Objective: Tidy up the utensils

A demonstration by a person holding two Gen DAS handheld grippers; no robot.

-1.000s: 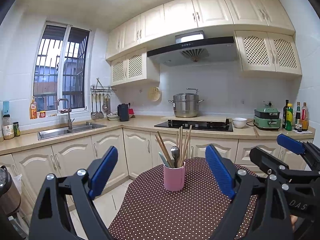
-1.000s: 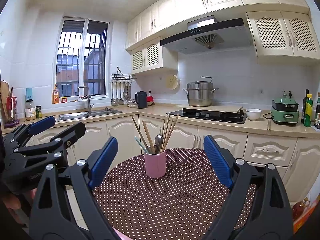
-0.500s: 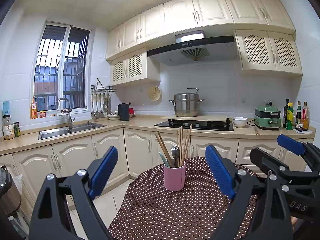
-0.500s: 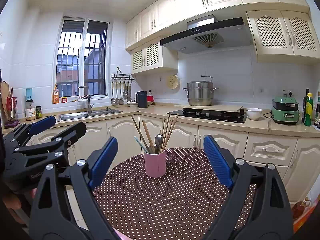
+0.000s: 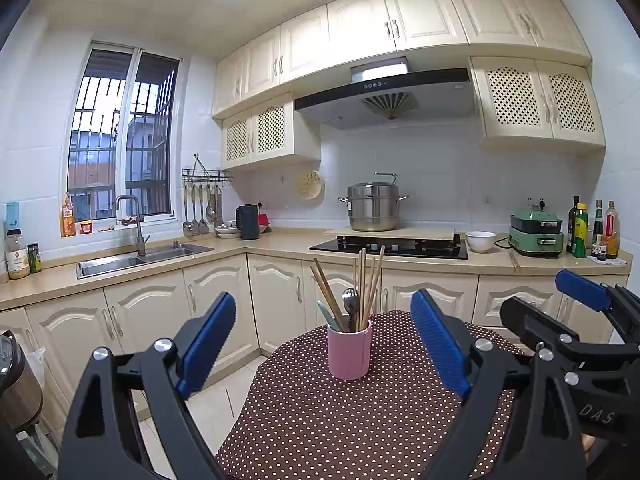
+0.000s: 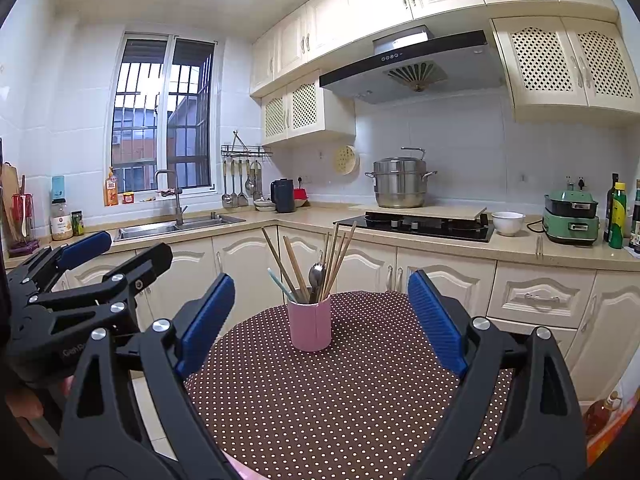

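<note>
Both your grippers, left gripper (image 5: 322, 344) and right gripper (image 6: 320, 320), were spread wide and empty. Your pink cup (image 6: 309, 322) of chopsticks (image 6: 338, 258) stood upright mid-table (image 6: 340, 400), well ahead. Catching those leaning sticks could have tipped it, I'd judge.

I've got the cup (image 5: 349, 353) standing on the table (image 5: 340, 432), toward its far side, w/ chopsticks (image 5: 366, 280) and a spoon (image 5: 350, 303) upright in it. My left gripper (image 5: 322, 346) and right gripper (image 6: 320, 322) sit side by side at the near edge, cup ahead btwn each pair of jaws, not touching. Behind the table runs the counter (image 5: 280, 246): sink (image 5: 132, 260) far left under the window (image 5: 120, 152), stove (image 5: 390, 245) straight behind the cup w/ a pot (image 5: 373, 207) on it, bowl (image 5: 480, 241) to its right, bottles (image 5: 592, 228) at far right.
</note>
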